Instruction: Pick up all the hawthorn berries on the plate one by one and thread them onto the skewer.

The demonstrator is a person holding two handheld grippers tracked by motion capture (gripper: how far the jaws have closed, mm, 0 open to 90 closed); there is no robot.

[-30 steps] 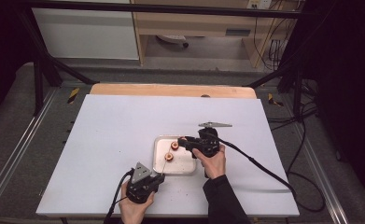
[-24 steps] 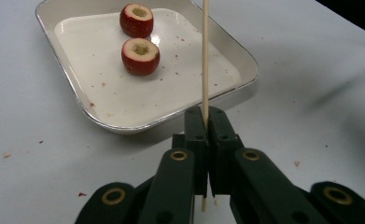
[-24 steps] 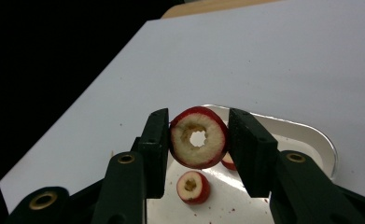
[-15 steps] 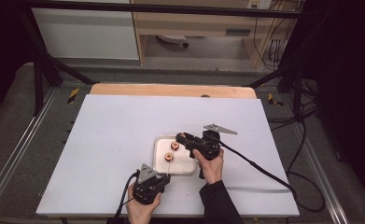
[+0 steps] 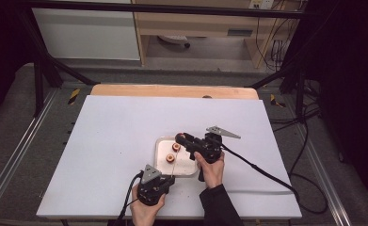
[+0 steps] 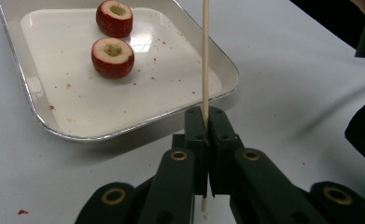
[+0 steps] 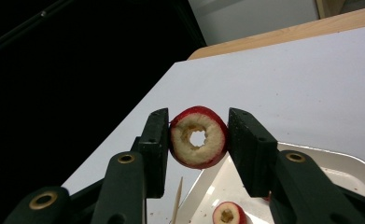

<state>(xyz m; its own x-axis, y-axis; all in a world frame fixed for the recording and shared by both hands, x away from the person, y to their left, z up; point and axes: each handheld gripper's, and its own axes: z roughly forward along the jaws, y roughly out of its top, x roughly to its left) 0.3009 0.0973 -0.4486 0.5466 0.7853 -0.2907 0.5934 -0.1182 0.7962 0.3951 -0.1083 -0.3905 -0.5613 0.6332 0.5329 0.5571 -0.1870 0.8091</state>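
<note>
My right gripper (image 7: 197, 122) is shut on a cored red fruit ring (image 7: 214, 142), held on edge above the tray's left corner, its hole facing the camera. In the high view this gripper (image 5: 180, 139) hovers over the far rim of the white tray (image 5: 187, 170). My left gripper (image 6: 205, 116) is shut on a thin wooden skewer (image 6: 205, 56) that points away over the tray's right edge. It sits at the table's near edge (image 5: 165, 179). Two more cored red fruits (image 6: 112, 57) (image 6: 114, 17) lie in the tray (image 6: 124, 128). The skewer tip (image 7: 177, 205) shows below the held ring.
The tray sits on a white table top (image 5: 116, 136) with a wooden strip (image 5: 172, 90) along its far edge. Cables trail from both grippers, the right one's (image 5: 261, 169) running off to the right. Small red crumbs dot the tray and the table near it.
My left gripper with the skewer has shifted a little to the right, toward the tray. The right gripper has kept the fruit ring and hardly moved.
</note>
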